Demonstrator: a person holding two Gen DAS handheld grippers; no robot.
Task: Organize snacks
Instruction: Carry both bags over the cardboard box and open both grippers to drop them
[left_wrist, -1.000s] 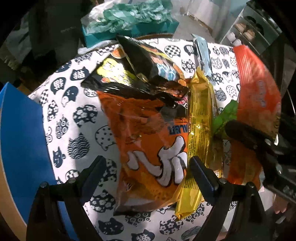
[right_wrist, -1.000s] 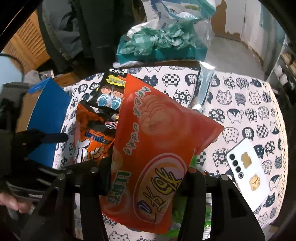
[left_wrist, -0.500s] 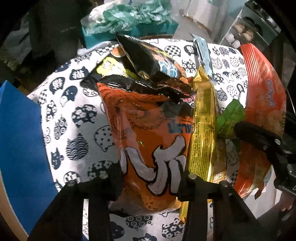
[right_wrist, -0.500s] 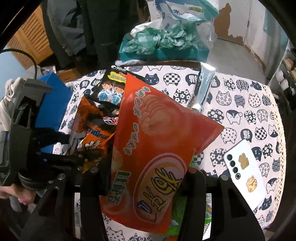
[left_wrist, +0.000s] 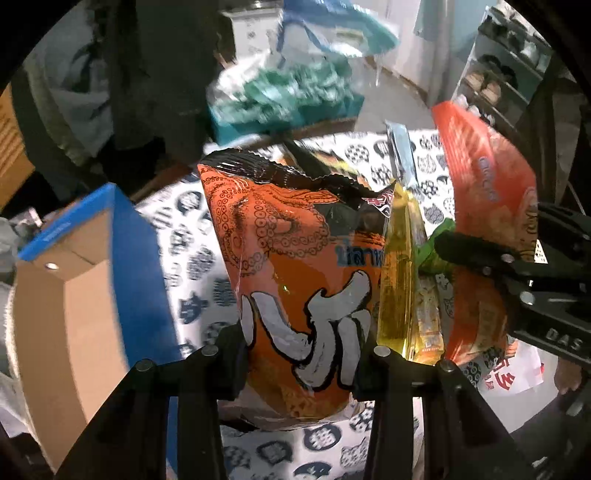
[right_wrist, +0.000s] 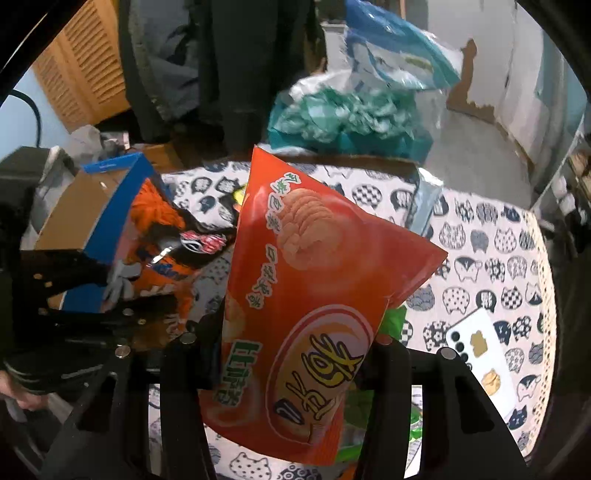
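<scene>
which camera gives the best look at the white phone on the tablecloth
The right wrist view: the white phone lies face down on the cat-print tablecloth, its camera lenses and gold stickers visible. The left wrist view does not show it.

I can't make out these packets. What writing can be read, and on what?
"DAS": right gripper body, cut off at the edge.
Red bag: large Chinese-style lettering, which I cannot read reliably.
Orange bag: blue foreign script, partly hidden.
Blue box rim: print too blurred.
</scene>
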